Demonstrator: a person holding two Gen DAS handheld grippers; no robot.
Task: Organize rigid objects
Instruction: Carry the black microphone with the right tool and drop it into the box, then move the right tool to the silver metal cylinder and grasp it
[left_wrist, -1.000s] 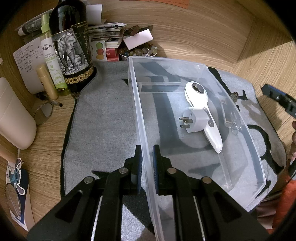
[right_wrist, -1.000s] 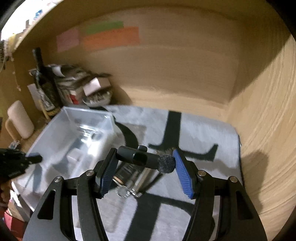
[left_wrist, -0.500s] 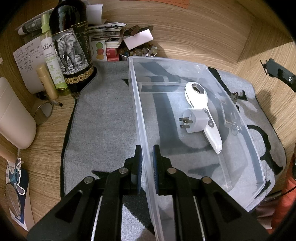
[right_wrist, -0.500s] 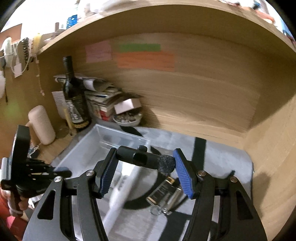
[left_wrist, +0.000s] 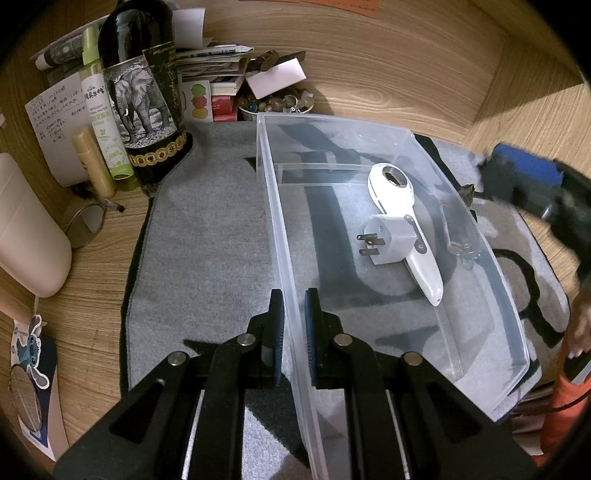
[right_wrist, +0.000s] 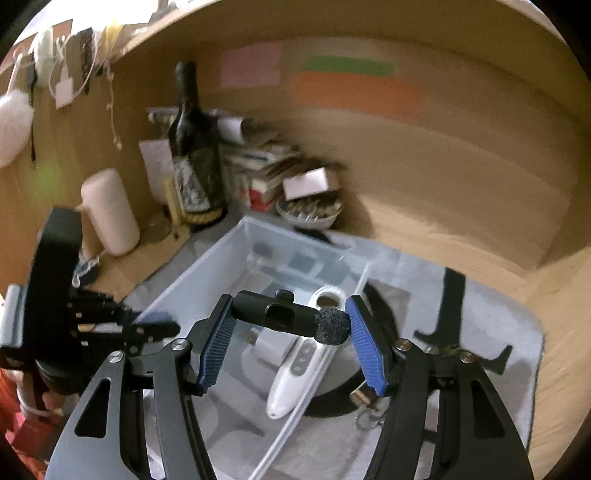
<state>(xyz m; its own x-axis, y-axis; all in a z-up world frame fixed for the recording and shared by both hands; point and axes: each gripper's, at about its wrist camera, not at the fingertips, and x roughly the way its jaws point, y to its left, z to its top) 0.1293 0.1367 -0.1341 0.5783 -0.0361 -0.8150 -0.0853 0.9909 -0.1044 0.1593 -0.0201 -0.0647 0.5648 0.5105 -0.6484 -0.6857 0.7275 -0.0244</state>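
Note:
A clear plastic bin (left_wrist: 491, 258) stands on a grey mat. In it lie a white handheld device (left_wrist: 404, 225) and a white plug adapter (left_wrist: 391, 238). My left gripper (left_wrist: 294, 332) is shut on the bin's left wall. My right gripper (right_wrist: 291, 339) is shut on a small black microphone with a foam tip (right_wrist: 288, 317) and holds it above the bin (right_wrist: 229, 258), over the white device (right_wrist: 303, 369). A small glass bottle (right_wrist: 364, 397) lies on the mat just outside the bin's right wall.
A dark wine bottle (left_wrist: 144, 92), a green spray bottle (left_wrist: 101, 107), a paper stack and a bowl of beads (left_wrist: 277, 103) crowd the back left corner. A cream cylinder (left_wrist: 26, 236) lies at the left. Wooden walls close in the back and right.
My right gripper has moved left with the microphone, from over the mat to over the bin. The left gripper has kept its hold on the bin wall.

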